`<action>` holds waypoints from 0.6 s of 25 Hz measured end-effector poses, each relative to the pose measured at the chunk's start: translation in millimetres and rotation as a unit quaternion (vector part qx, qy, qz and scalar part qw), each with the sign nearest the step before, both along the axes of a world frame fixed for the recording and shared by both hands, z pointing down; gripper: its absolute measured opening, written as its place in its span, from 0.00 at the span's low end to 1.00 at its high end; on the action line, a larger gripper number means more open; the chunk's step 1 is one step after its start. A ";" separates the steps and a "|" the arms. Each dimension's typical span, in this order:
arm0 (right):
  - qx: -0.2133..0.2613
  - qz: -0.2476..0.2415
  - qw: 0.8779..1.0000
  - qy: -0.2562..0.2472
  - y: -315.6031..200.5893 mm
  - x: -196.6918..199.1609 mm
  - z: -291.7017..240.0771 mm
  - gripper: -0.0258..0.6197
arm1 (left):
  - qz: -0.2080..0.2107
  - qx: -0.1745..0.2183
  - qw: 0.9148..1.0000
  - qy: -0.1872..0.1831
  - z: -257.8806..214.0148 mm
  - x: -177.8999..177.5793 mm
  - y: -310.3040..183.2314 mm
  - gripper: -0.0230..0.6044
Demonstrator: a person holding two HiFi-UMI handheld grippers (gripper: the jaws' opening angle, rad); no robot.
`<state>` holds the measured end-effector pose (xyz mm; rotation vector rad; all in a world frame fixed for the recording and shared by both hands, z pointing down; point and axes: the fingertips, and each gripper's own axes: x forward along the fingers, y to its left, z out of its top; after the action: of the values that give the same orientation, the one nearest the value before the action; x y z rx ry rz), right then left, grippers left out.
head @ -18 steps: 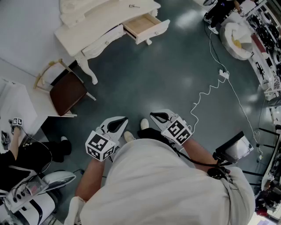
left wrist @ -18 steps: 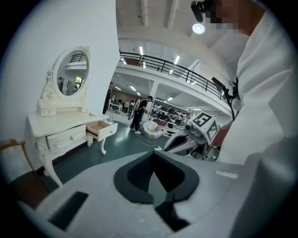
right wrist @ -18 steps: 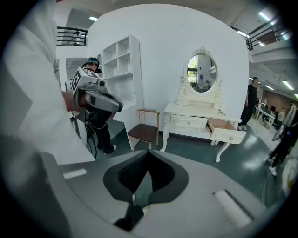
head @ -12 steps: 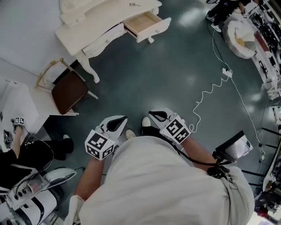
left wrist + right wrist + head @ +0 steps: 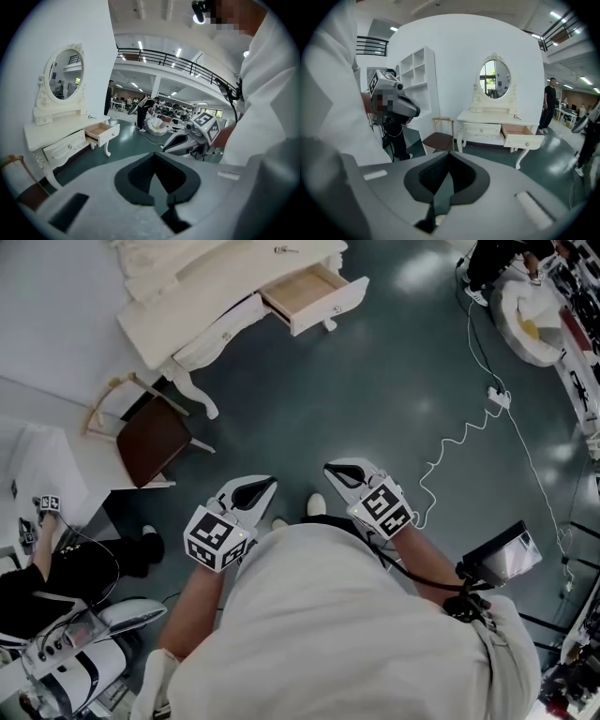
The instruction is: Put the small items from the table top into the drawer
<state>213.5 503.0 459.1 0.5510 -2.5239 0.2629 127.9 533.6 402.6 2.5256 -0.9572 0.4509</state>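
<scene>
My head view is evenly lit and sharp; ceiling lamps (image 5: pixel 140 45) glare off the glossy floor (image 5: pixel 413 414). Both my gripper views bend at the edges, with black corners and soft foreground

A person is wearing a loose off-white shirt (image 5: pixel 347 634) and white shoes (image 5: pixel 316 505). The white-shelled, black-lined left gripper (image 5: pixel 255 487) and matching right gripper (image 5: pixel 339 472) are each carrying a black-and-white marker cube (image 5: pixel 217 538); a thin black cable (image 5: pixel 412 577) is trailing behind the right one.

A white dressing table (image 5: pixel 206 287), brown chair (image 5: pixel 148 442) and shelves (image 5: pixel 415 70) stand against a white wall (image 5: pixel 450 56) on dark green floor (image 5: pixel 375 390)
</scene>
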 end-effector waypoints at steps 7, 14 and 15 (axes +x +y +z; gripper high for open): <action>-0.003 0.005 1.000 -0.005 -67.8 37.9 19.4 0.09 | -0.007 0.002 1.000 -0.003 6.4 35.8 -72.6 0.04; -0.009 0.038 0.999 -0.011 -134.5 24.6 23.8 0.08 | 0.021 -0.009 1.000 -0.007 12.1 22.2 -135.2 0.07; -0.009 0.044 0.999 -0.011 -146.2 21.2 22.8 0.08 | 0.025 -0.007 1.000 -0.004 12.1 17.8 -147.5 0.06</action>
<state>234.7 356.8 481.9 0.6574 -2.5198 0.3266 145.7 386.1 414.6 2.5409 -0.8935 0.4824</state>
